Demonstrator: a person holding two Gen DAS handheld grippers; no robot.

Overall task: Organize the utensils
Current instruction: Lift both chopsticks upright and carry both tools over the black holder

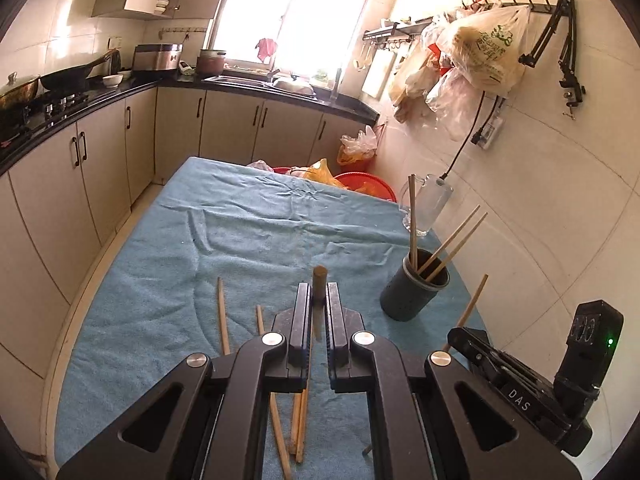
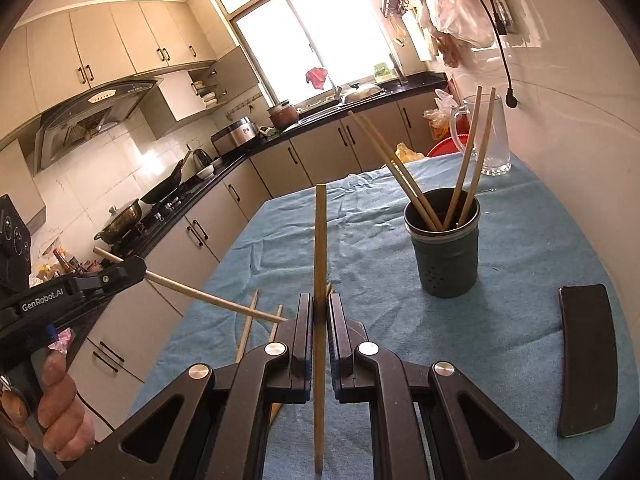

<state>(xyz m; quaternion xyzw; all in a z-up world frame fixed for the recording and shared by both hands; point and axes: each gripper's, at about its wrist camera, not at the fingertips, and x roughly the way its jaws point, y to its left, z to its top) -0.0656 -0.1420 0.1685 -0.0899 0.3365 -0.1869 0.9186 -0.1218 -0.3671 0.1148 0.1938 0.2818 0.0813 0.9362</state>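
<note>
The right gripper (image 2: 320, 308) has its jaws pinching one upright chopstick (image 2: 320, 240), and the left gripper (image 1: 319, 296) has its jaws pinching another chopstick (image 1: 319, 277) end-on. The dark utensil holder (image 2: 444, 258), at two o'clock on the blue-clothed counter (image 2: 520, 240), holds four chopsticks (image 2: 464, 168); loose chopsticks (image 1: 222, 316) lie at seven o'clock.

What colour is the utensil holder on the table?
Dark grey utensil holder, with a paler band below the rim; clearest in the right wrist view.
</note>
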